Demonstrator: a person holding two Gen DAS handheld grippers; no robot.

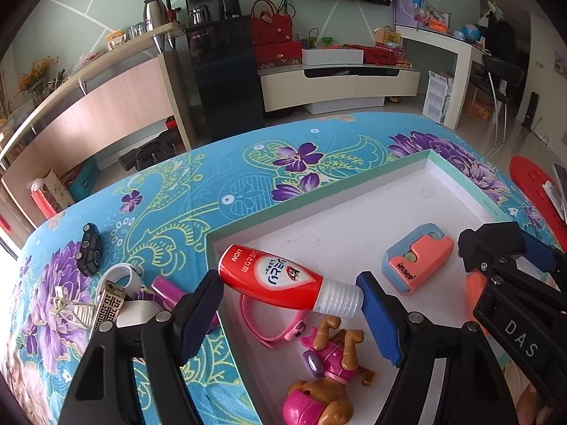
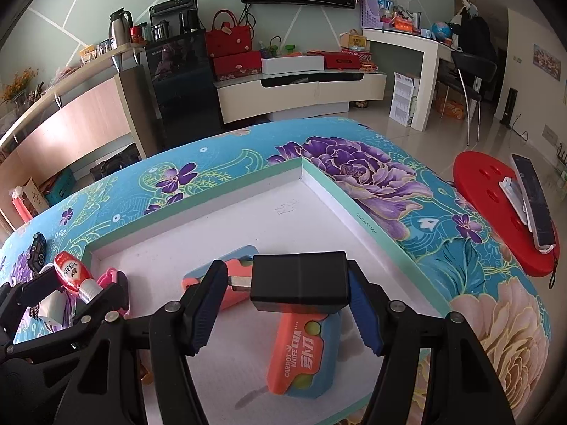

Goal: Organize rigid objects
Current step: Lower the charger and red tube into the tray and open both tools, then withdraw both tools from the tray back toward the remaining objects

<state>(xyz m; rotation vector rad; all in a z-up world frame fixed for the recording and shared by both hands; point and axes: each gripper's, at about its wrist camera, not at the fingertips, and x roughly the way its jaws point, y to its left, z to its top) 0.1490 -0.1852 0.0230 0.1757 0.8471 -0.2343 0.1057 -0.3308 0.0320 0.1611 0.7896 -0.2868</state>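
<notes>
In the left wrist view my left gripper (image 1: 288, 285) is shut lengthwise on a red LION bottle (image 1: 269, 276). One pad presses its base and the other its clear ribbed cap, just above the near left corner of the white tray (image 1: 354, 212). My right gripper (image 2: 287, 283) is shut on a black block with a metal plug (image 2: 299, 281) and holds it over the tray. Under it lie two orange-and-blue carrot knife toys (image 2: 301, 354), (image 2: 230, 283). In the right wrist view the left gripper (image 2: 76, 285) and its red bottle (image 2: 69, 271) appear at the far left.
A pink wristband (image 1: 269, 322) and a pink-and-brown toy dog (image 1: 329, 364) lie in the tray's near corner. On the flowered cloth left of the tray are a black toy car (image 1: 89, 251), a metal keyring cluster (image 1: 110, 304) and a magenta tube (image 1: 170, 290). A red stool (image 2: 496, 212) stands to the right.
</notes>
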